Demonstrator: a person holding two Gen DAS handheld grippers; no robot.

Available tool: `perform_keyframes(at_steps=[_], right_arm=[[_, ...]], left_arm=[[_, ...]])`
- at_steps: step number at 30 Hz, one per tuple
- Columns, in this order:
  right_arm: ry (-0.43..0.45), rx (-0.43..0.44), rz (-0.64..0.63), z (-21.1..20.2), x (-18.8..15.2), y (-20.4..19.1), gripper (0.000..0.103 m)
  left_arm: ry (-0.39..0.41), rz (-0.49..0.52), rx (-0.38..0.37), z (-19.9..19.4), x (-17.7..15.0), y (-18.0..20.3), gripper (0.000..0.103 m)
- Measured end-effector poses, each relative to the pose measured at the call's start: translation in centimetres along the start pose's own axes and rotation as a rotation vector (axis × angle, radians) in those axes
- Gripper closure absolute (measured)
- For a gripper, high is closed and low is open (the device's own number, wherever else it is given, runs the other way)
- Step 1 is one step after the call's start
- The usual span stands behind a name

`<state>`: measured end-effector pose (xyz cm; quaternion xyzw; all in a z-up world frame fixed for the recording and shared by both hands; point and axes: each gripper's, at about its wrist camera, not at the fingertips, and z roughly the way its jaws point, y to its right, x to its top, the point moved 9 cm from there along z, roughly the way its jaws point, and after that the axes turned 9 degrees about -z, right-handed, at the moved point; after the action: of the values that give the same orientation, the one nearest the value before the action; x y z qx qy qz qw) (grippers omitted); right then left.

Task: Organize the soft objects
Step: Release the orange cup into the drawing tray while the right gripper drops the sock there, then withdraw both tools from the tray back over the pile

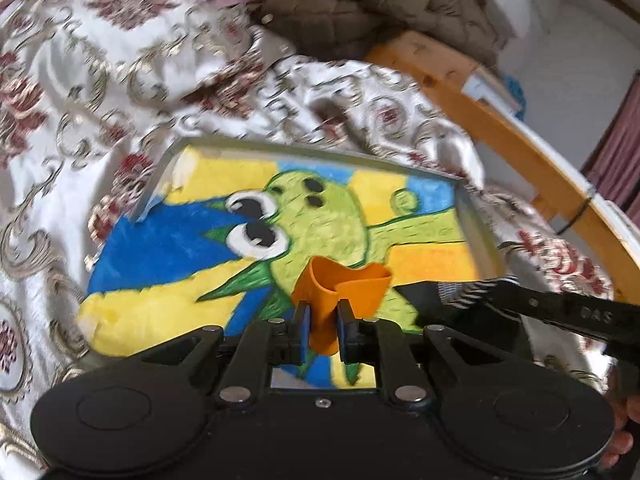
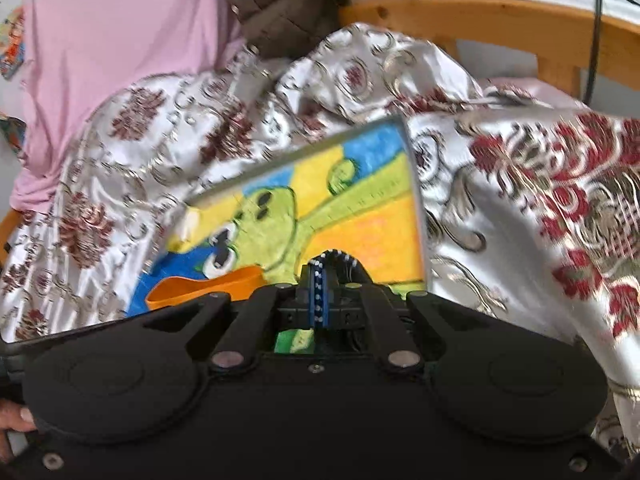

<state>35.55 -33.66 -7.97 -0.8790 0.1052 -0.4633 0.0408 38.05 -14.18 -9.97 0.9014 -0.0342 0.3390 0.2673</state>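
A flat cushion printed with a green cartoon creature on blue and yellow lies tilted over the flowered satin bedspread. My left gripper, with orange fingers, is nearly closed on the cushion's near edge. My right gripper comes in from the right and pinches the same edge a little further along. In the right wrist view the cushion slopes up to the right. There my right gripper is shut, its blue dotted pads together over the cushion, and the left gripper's orange fingers show at the left.
A brown quilted jacket and a pink cloth are heaped at the back. A wooden bed frame runs along the right and far side. The bedspread bunches in high folds around the cushion. A person's hand holds each gripper.
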Motion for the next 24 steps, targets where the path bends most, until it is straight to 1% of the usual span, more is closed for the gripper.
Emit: perform_keyframes(at_steps=[2,4,6,8,9,10,12,14,18,20,21,22,24], right_arm=[[-0.014,-0.011,0.001,0.4,-0.5,0.3,0.101],[-0.023,-0.02,0.004,0.8,-0.9,0.5,0.1],[-0.029,-0.024,0.005,0.8,-1.1,0.7,0.097],[-0.032,-0.033,-0.005,0.3,-1.1,0.7,0.088],[-0.032,-0.038,-0.013,-0.1,-1.2,0.7,0.085],[-0.033,-0.04,-0.021,-0.3,-1.2,0.6,0.08],[-0.029,-0.033,-0.019,-1.4,-1.2,0.4,0.075],[-0.026,-0.022,-0.015,-2.4,-1.0,0.2,0.061],[0.003,-0.028,-0.064,-4.7,-1.0,-0.4,0.051],[0.029,-0.027,-0.085,-6.1,-1.0,-0.8,0.033],[0.045,-0.028,-0.097,-6.8,-1.1,-1.0,0.03],[0.057,-0.029,-0.111,-7.6,-1.1,-1.2,0.024],[0.088,-0.031,-0.145,-9.3,-1.1,-1.7,0.016]], left_arm=[[-0.008,-0.027,0.012,0.3,0.0,-0.6,0.087],[-0.014,-0.049,0.014,0.3,0.0,-0.9,0.083],[-0.011,-0.046,0.017,0.3,-0.1,-0.8,0.079],[-0.007,-0.033,0.021,0.1,-0.2,-0.6,0.074],[-0.006,-0.029,0.02,0.0,-0.3,-0.3,0.074],[-0.006,-0.025,0.023,-0.1,-0.4,-0.1,0.074],[-0.004,-0.017,0.019,-0.3,-0.6,0.2,0.073],[-0.01,-0.01,0.014,-0.6,-1.0,0.6,0.07],[0.0,-0.011,0.023,-1.9,-1.5,1.0,0.058],[0.021,-0.012,0.025,-2.9,-1.6,1.2,0.049],[0.036,-0.013,0.029,-3.5,-1.7,1.3,0.043],[0.053,-0.011,0.031,-4.2,-1.7,1.5,0.04],[0.082,0.005,0.028,-5.5,-1.8,1.9,0.038]])
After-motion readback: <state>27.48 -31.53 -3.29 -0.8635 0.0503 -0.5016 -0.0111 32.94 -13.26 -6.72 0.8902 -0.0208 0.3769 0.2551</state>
